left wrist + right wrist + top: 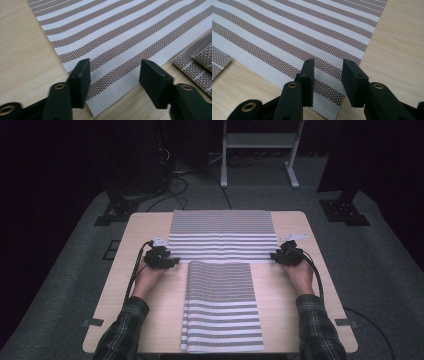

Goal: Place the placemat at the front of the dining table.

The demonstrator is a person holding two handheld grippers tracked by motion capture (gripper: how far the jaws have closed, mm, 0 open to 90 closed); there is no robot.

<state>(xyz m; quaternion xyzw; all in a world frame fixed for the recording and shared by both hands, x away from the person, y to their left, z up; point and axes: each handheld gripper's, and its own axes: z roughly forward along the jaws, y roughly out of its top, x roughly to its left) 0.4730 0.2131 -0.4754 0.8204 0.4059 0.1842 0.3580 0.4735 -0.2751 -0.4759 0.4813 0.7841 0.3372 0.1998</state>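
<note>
A brown-and-white striped woven mat lies flat across the far half of the wooden table. My left gripper is at its near left corner and my right gripper at its near right corner. In the left gripper view the jaws stand open just above the mat's corner, not pressing on it. The right gripper view has the jaws open over the other corner of the mat, which lies flat on the wood.
A second striped mat, folded narrower, lies lengthwise in the middle of the near half, and its edge also appears beside each gripper. Bare wood flanks it. Beyond the table stand a white frame, cables and dark stands.
</note>
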